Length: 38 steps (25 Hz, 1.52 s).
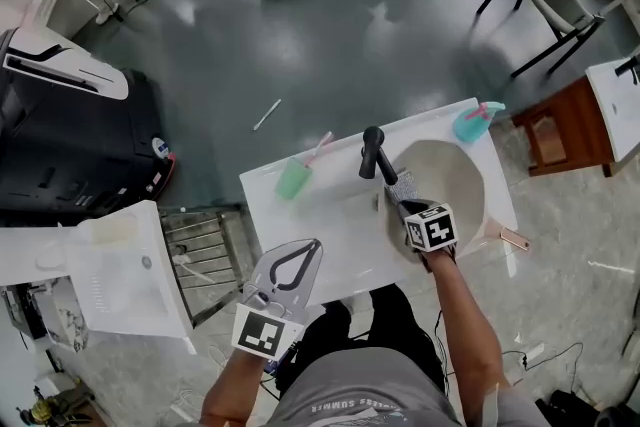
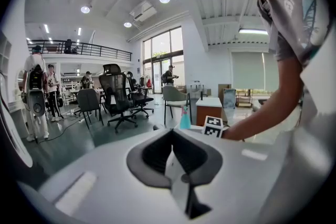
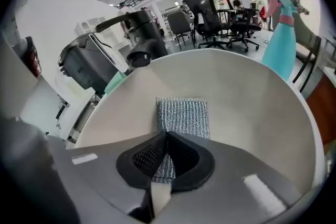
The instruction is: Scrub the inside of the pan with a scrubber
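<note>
Now we see our right gripper (image 3: 167, 135) clamped on the scrubber (image 3: 182, 113), which juts past its tips inside the pan (image 3: 252, 86), centre-right on the desk (image 1: 320, 220). Our left gripper (image 2: 172, 138) is closed and empty at lower left.

Matt pan (image 3: 252, 102), rough mesh scrubber (image 3: 182, 117)
The pan's inside is smooth, matt beige, and the scrubber is coarse, silvery woven mesh. Under the pan, the white table (image 1: 330, 215) is smooth with a faint sheen. Beside the pan, the teal bottle (image 3: 281, 44) is translucent plastic.
</note>
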Each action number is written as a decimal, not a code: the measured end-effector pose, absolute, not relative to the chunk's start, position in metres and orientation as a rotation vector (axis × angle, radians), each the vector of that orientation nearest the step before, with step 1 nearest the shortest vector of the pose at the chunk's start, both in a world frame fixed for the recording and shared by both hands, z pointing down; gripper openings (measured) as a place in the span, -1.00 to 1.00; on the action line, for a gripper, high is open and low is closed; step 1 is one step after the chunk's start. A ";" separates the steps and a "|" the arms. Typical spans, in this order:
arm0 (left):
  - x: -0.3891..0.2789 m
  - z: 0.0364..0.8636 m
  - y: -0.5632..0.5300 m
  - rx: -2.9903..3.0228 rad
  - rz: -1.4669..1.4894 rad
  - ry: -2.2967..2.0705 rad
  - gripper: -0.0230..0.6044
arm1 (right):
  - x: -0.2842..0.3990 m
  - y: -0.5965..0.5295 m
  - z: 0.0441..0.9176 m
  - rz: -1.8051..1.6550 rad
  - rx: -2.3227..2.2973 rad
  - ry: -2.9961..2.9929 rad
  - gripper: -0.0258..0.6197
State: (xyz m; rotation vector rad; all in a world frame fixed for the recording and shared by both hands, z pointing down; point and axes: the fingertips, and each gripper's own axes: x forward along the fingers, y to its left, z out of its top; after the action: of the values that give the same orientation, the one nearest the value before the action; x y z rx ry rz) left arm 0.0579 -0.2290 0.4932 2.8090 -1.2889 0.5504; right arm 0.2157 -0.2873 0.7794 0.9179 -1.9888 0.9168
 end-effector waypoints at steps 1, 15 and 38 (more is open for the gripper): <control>0.057 0.493 -0.229 2.810 0.546 -1.290 -0.92 | 0.217 -0.279 0.780 0.914 0.882 -1.972 -0.87; 0.060 0.494 -0.231 2.817 0.564 -1.255 -0.92 | 0.328 -0.275 0.796 0.900 1.039 -1.756 -0.87; 0.054 0.500 -0.217 2.742 0.559 -1.300 -0.92 | 0.208 -0.281 0.779 0.864 0.772 -1.981 -0.88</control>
State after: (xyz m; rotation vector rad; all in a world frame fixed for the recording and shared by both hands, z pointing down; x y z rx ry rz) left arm 0.0538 -0.2168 0.5004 2.7416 -1.3003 0.5594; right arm 0.2078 -0.2814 0.7792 0.7723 -1.9806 0.8639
